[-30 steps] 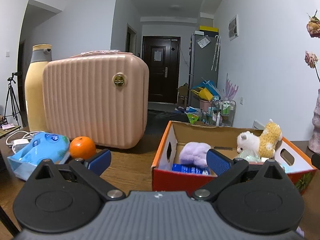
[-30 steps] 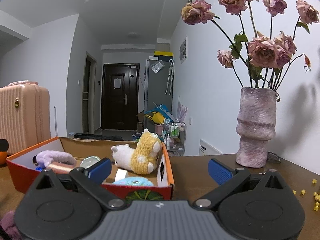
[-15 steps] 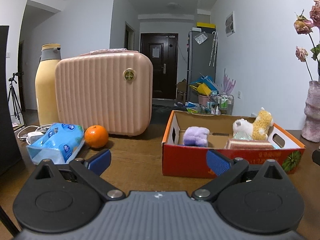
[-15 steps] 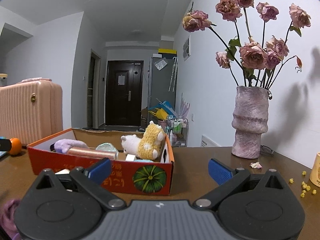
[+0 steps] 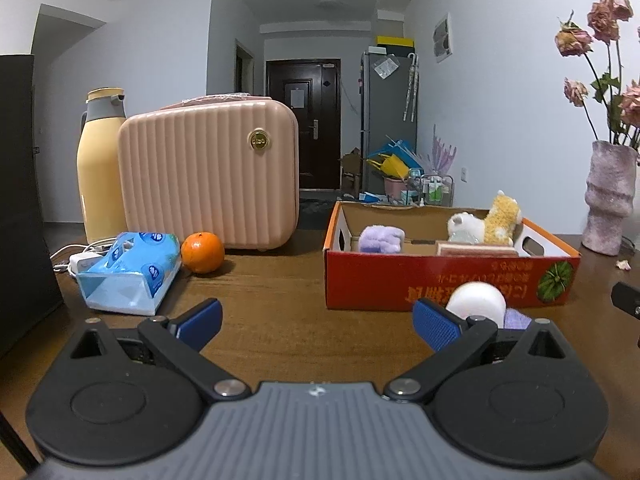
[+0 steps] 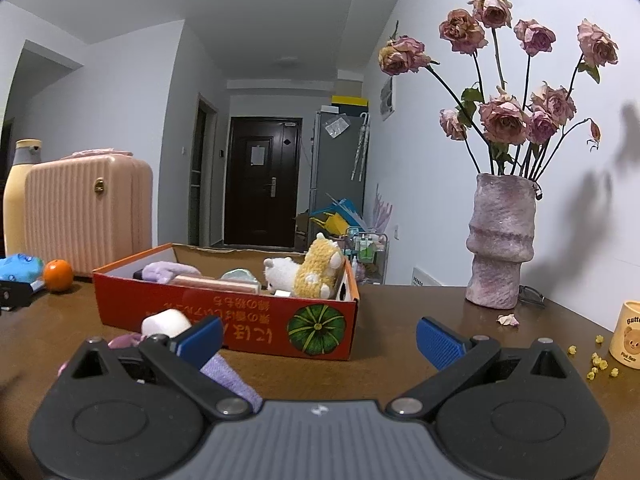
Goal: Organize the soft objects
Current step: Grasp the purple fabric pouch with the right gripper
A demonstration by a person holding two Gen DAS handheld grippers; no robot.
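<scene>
Both the left tool [image 5: 316, 322] and the right tool [image 6: 318, 336] hang wide apart and hold nothing above the brown wooden bench [image 5: 272, 280]. Between them, just before the red cardboard box [image 6: 256, 320], lies a white-and-lilac soft plush piece [image 6: 166, 322]; it looks light and squashy, best pinched across its middle. Further off, the pink ribbed vase of dried roses [image 6: 502, 240] on the right and the orange fruit [image 5: 202, 252] on the left stand clear of the path.

A brown wooden table [image 5: 280, 292] is filling the lower frame. Sitting on it at left are a tissue pack [image 5: 128, 276], an orange [image 5: 202, 252], a pink case [image 5: 210, 172] and a flask [image 5: 100, 168]; a red box [image 5: 440, 280] is sitting mid-right, a vase [image 6: 502, 240] far right, a mug [image 6: 628, 334] at the edge.
</scene>
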